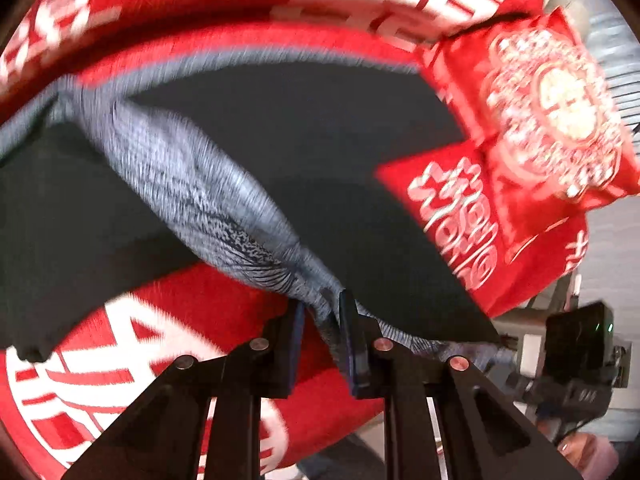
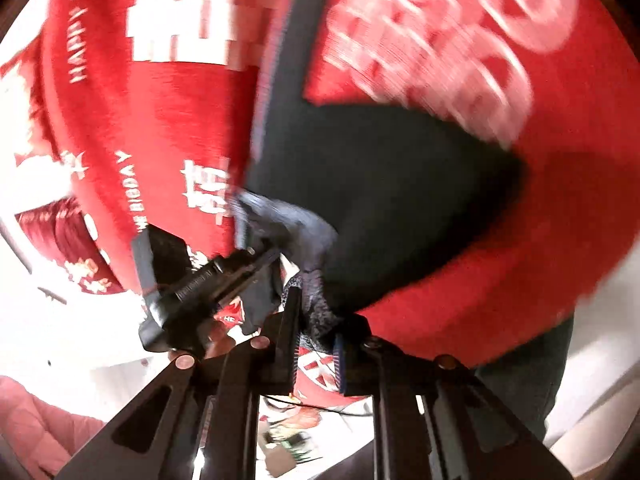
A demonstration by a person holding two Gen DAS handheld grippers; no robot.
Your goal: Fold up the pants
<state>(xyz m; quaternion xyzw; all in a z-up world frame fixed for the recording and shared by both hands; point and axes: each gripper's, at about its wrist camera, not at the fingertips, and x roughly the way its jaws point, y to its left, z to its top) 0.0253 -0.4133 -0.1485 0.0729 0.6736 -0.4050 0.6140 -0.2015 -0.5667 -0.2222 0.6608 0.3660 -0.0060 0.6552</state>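
The dark pants (image 1: 312, 128) with a grey inner lining (image 1: 188, 176) lie spread over a red bedspread with white characters (image 1: 168, 44). My left gripper (image 1: 323, 314) is shut on a bunched grey edge of the pants, lifted off the bed. In the right wrist view the pants (image 2: 384, 184) hang dark over the red spread (image 2: 500, 260). My right gripper (image 2: 318, 320) is shut on a bunched dark-grey edge of the pants (image 2: 320, 304). The left gripper (image 2: 200, 280) shows close on its left. Both views are motion-blurred.
Red pillows with white patterns (image 1: 552, 108) lie at the bed's right side. The right gripper's body (image 1: 576, 352) shows at the lower right of the left wrist view. White floor (image 2: 80, 332) lies beside the bed (image 2: 100, 120).
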